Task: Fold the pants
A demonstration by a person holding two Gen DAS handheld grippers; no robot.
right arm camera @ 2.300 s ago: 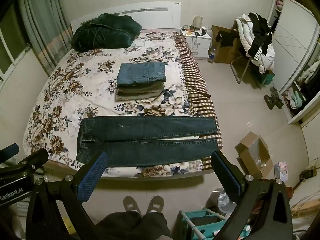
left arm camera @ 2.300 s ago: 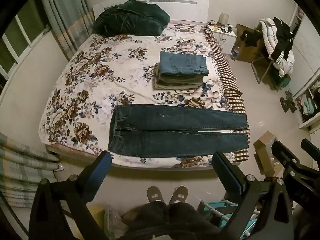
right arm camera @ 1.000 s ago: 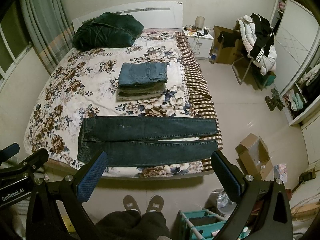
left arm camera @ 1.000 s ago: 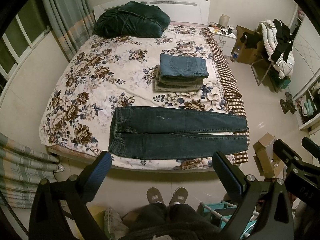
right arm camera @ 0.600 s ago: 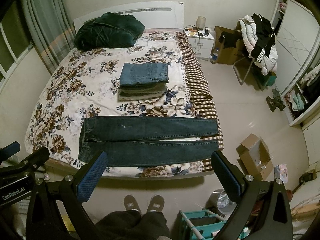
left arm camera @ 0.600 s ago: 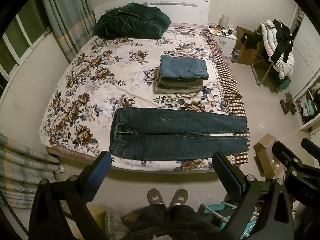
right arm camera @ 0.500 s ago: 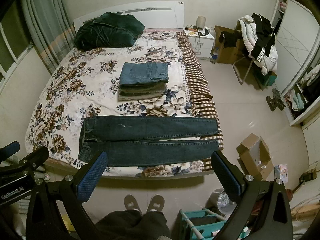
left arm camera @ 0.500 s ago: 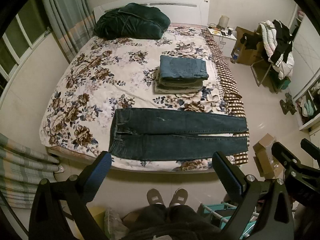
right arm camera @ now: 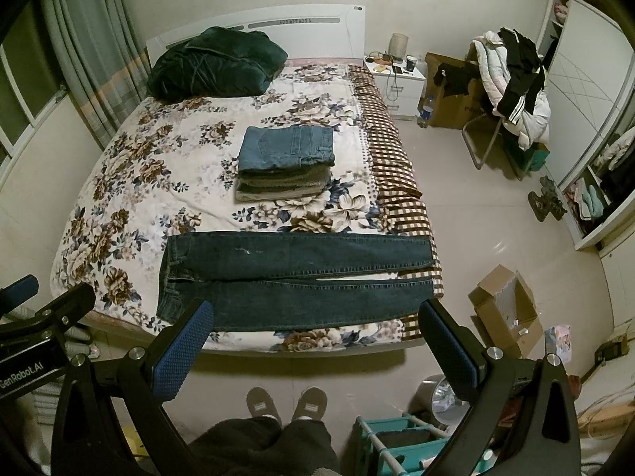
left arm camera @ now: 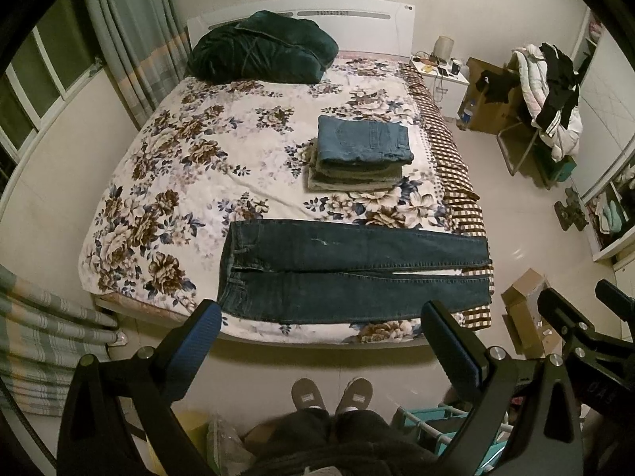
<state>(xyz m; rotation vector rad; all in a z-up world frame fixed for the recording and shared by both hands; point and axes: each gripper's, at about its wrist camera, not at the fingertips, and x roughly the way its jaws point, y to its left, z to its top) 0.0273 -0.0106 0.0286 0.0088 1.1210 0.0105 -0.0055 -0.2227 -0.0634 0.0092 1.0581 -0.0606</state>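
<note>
Dark blue jeans (left arm camera: 349, 269) lie flat and unfolded across the near edge of the floral bed (left arm camera: 174, 182), waistband to the left, legs to the right. They also show in the right wrist view (right arm camera: 293, 277). My left gripper (left arm camera: 321, 317) is open and empty, held high above the floor in front of the bed. My right gripper (right arm camera: 313, 313) is open and empty too, at the same height, to the right of the left one. Neither touches the jeans.
A stack of folded pants (left arm camera: 361, 154) sits mid-bed on the right. A dark green duvet (left arm camera: 262, 51) lies at the headboard. A cardboard box (right arm camera: 504, 309) and a teal rack (right arm camera: 397, 444) stand on the floor. The person's feet (left arm camera: 331, 392) are below.
Both grippers have drifted only slightly; the view has shifted a little. The jeans have not moved.
</note>
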